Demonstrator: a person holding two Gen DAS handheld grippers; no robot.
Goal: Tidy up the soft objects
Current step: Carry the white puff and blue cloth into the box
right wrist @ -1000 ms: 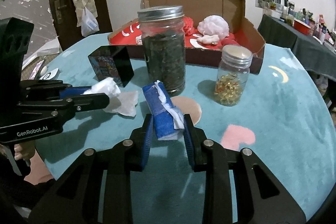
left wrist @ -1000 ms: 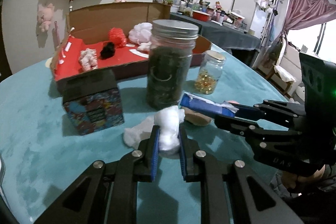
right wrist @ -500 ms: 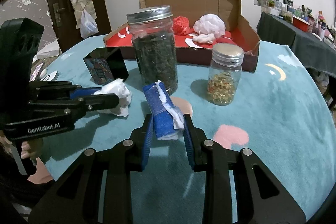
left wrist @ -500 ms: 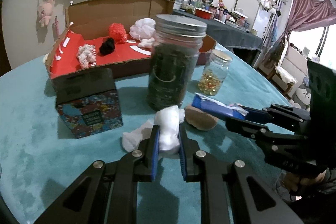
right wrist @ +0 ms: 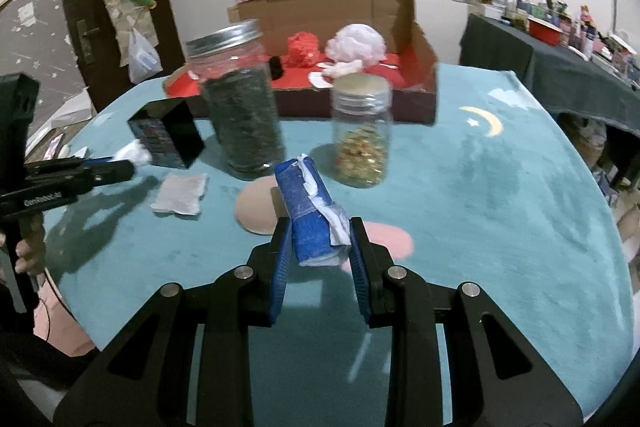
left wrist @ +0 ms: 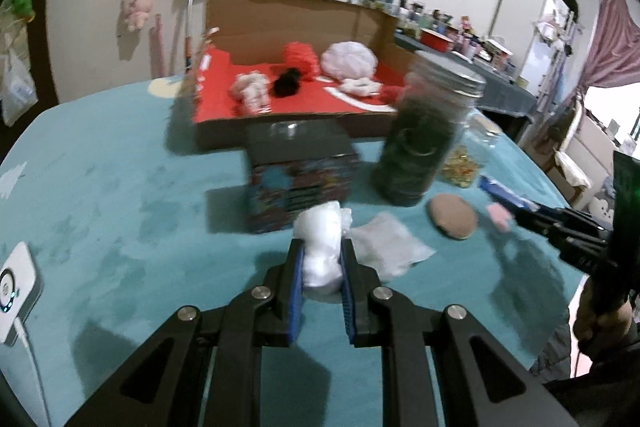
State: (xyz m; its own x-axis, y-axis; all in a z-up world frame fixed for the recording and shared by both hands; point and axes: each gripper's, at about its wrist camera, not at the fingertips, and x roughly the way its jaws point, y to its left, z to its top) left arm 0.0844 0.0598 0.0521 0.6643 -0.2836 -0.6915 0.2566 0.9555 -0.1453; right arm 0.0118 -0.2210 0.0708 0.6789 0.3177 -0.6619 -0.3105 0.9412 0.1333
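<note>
White soft wad [left wrist: 322,247] is clamped between the pads of the left tongs [left wrist: 321,281], held above the teal worktop [left wrist: 120,195], just in front of the patterned box [left wrist: 302,179]. Blue cloth roll [right wrist: 310,215] with white trim is gripped in the right tongs [right wrist: 320,259]. A flat white sheet [right wrist: 180,193] lies on the worktop near the tall dark jar [right wrist: 240,103]. Behind stands a cardboard box [right wrist: 360,7] with a red floor, in which further soft items are seen.

Cardboard box [right wrist: 416,39] at rear of table [right wrist: 500,195], soft objects [right wrist: 356,45] inside. Tall jar [right wrist: 240,107] and small jar [right wrist: 362,131] in front of it, side by side. Printed box [right wrist: 168,133] left of tall jar; flat tissue [right wrist: 180,193] in front.
</note>
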